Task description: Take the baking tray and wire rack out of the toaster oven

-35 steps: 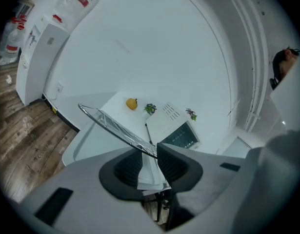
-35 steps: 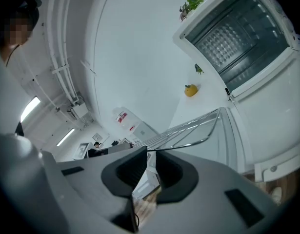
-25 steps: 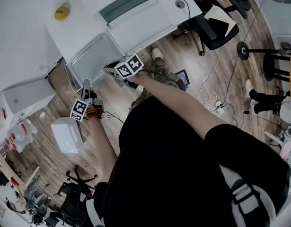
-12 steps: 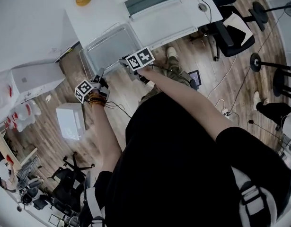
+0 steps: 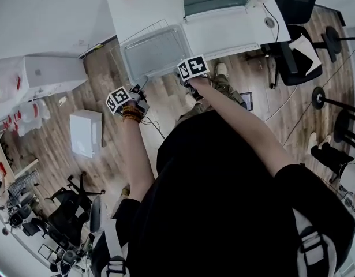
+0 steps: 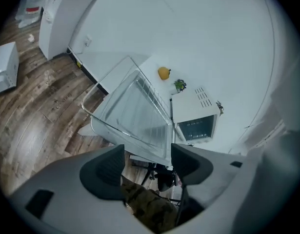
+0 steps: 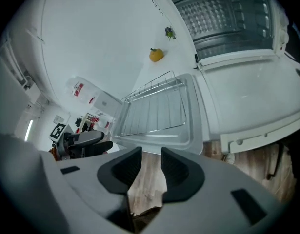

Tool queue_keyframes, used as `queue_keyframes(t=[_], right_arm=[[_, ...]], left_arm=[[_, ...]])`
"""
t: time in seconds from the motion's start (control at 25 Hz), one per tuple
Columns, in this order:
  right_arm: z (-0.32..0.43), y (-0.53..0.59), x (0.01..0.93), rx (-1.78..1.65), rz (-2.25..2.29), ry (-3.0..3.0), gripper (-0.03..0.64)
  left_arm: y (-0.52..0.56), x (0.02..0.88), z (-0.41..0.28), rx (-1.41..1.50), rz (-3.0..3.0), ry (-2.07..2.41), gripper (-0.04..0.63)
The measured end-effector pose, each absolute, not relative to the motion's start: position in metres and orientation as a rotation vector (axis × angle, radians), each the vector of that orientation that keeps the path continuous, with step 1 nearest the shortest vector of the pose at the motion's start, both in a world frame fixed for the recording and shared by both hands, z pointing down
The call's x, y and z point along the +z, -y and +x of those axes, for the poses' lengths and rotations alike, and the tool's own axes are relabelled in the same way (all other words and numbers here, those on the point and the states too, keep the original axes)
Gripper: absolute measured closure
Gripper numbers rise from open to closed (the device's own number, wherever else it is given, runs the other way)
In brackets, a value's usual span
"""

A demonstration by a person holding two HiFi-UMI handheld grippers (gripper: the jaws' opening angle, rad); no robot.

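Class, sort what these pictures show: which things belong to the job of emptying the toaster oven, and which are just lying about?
Part of the job:
- baking tray
- wire rack lying in it
- toaster oven, door open

Just lying about:
- yellow object
- small plant
- white box
- office chair

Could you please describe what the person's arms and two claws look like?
Both the left claw and right claw have light grey bodies with dark, curved pads. Each carries a cube with black-and-white square markers. The person wears a black short-sleeved top and a beaded bracelet on the left wrist.
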State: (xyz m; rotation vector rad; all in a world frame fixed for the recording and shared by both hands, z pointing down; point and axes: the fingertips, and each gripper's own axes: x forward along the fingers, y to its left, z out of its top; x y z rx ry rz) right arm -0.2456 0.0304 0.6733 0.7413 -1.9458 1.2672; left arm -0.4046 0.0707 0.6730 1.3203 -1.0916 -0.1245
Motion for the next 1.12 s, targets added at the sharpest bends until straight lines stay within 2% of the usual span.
queue_keyframes(t=[0.4, 0.8, 1.08, 1.12], right_arm=[[-0.249, 0.005, 0.611, 1.049, 0.864, 2.203, 0.483], [-0.244, 0.041, 0.513, 0.675, 1.058, 2.5, 0.485], [-0.218, 0.048, 0.449, 0.364, 1.242, 2.563, 0.529], [-0.214, 0.047, 0.442, 0.32, 1.256, 2.565, 0.531]], left_arm=[[-0.058, 0.627, -0.376, 0.071, 1.637, 1.246, 0.302], [-0.003, 0.5, -0.352, 0.167, 1.988, 1.712, 0.407], [0.017, 0.434, -0.322, 0.19, 2.171, 1.904, 0.448], [0.017, 0.43, -0.318, 0.184, 2.179, 1.93, 0.47]])
